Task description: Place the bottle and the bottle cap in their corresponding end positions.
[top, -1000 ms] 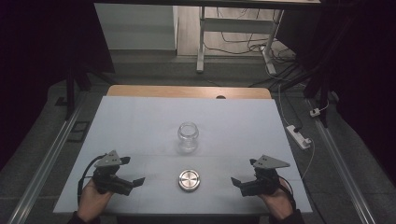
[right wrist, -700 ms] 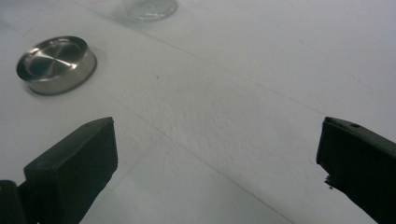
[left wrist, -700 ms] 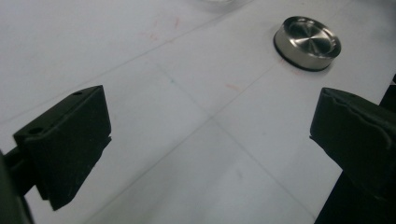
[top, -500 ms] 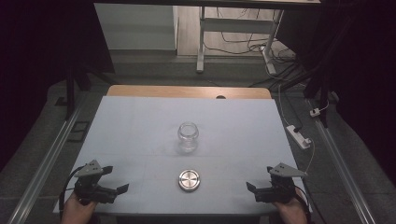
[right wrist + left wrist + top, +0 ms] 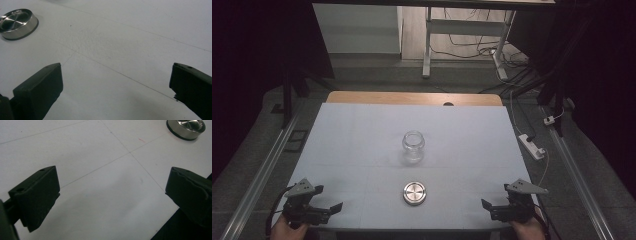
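A clear glass jar [image 5: 413, 146] stands upright and uncapped at the middle of the white table [image 5: 357, 130]. Its round metal lid [image 5: 414, 193] lies flat on the table nearer to me. My left gripper [image 5: 328, 210] sits at the near left corner, open and holding nothing, well left of the lid. My right gripper [image 5: 490, 209] rests at the near right corner, also open and holding nothing. In the left gripper view the lid [image 5: 186, 127] lies far off at the top right beyond the wide-apart jaws [image 5: 112, 192]. From the right gripper [image 5: 116, 85], the lid [image 5: 17, 23] shows at the top left.
The table's near edge [image 5: 412, 231] runs just under both grippers. A wooden strip [image 5: 412, 98] marks the far edge. A white power strip [image 5: 532, 146] and cables lie on the floor to the right. Metal rails [image 5: 257, 175] run along both sides.
Both grippers have drawn back toward the near edge and spread outward to the corners. Jar and lid have not moved.
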Demonstrator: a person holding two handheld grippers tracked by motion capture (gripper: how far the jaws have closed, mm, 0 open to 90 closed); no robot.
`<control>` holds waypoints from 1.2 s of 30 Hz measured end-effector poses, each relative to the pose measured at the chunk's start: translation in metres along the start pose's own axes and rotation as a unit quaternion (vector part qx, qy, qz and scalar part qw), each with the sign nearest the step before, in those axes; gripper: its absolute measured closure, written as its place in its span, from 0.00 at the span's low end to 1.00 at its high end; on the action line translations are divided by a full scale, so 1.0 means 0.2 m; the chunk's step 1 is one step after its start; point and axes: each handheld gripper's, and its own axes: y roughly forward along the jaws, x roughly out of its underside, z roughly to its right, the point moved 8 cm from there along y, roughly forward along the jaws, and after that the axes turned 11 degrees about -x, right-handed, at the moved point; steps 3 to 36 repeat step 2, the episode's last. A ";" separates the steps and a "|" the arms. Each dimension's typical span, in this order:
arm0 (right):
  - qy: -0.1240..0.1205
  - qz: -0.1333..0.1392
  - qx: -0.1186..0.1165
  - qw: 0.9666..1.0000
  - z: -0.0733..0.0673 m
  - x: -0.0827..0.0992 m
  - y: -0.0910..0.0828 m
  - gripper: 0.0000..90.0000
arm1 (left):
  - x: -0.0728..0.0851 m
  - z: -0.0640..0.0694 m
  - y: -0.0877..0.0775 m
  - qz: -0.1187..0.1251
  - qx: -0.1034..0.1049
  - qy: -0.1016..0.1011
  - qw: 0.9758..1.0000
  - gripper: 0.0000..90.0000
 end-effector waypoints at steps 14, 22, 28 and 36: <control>-0.002 -0.004 0.002 1.000 0.00 0.00 0.00 0.00 | 0.00 0.00 0.00 -0.001 0.001 -0.001 1.000 0.00; -0.002 -0.004 0.002 1.000 0.00 0.00 0.00 0.00 | 0.00 0.00 0.00 -0.001 0.001 -0.001 1.000 0.00; -0.002 -0.004 0.002 1.000 0.00 0.00 0.00 0.00 | 0.00 0.00 0.00 -0.001 0.001 -0.001 1.000 0.00; -0.002 -0.004 0.002 1.000 0.00 0.00 0.00 0.00 | 0.00 0.00 0.00 -0.001 0.001 -0.001 1.000 0.00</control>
